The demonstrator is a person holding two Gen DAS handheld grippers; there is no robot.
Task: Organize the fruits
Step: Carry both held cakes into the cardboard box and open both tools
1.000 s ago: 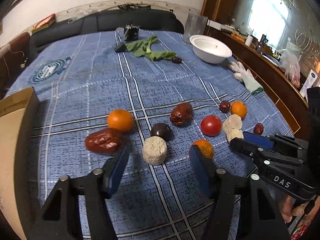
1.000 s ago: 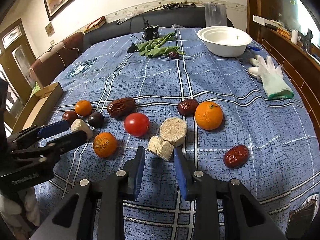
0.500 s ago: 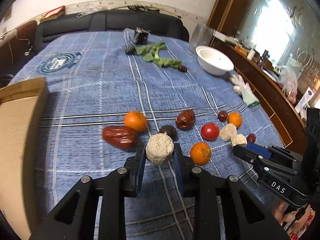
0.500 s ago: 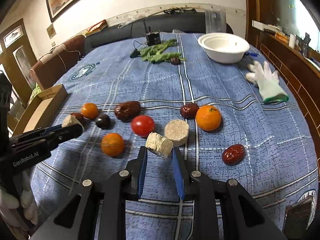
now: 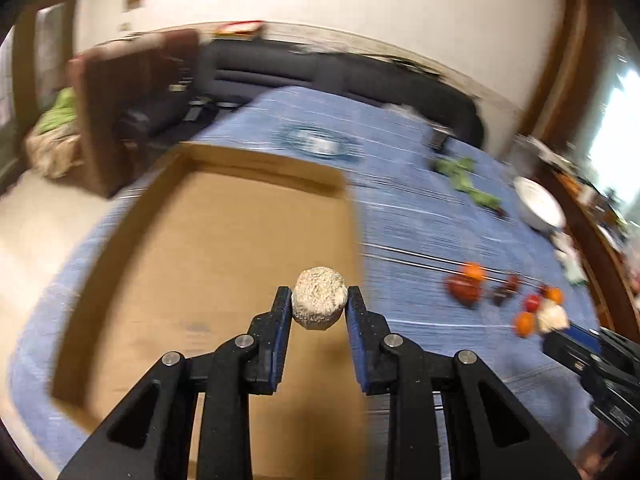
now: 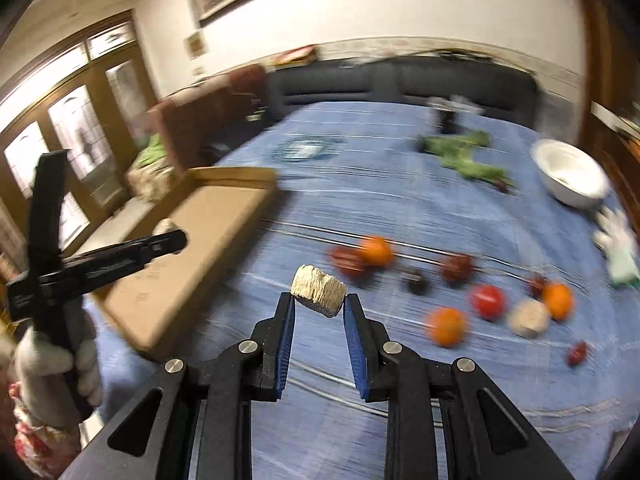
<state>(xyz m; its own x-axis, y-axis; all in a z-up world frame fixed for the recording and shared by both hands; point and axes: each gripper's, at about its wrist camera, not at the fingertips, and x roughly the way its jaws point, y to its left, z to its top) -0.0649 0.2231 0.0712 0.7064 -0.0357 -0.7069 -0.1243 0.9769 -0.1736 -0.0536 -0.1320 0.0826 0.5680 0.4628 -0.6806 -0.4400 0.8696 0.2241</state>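
Observation:
My left gripper (image 5: 319, 293) is shut on a rough beige ball (image 5: 319, 309) and holds it in the air over the floor of the open cardboard box (image 5: 224, 248). My right gripper (image 6: 319, 298) is shut on a beige cut chunk (image 6: 319, 289), raised above the blue checked cloth (image 6: 360, 208) just right of the box (image 6: 200, 240). Blurred on the cloth to the right lie oranges (image 6: 446, 326), a tomato (image 6: 487, 301), dark red dates (image 6: 456, 266), a dark round fruit (image 6: 416, 280) and a beige puck (image 6: 528, 317).
A white bowl (image 6: 572, 178), green leaves (image 6: 464, 152) and a white glove (image 6: 618, 248) lie at the far right of the table. A gloved hand (image 6: 56, 360) holds the left gripper at the left edge. A dark sofa (image 6: 400, 80) and a brown chair stand behind.
Both grippers shut on their beige pieces, lifted them off the cloth and swung left. The left one now hangs over the box; the fruit row has slid to the right of both views.

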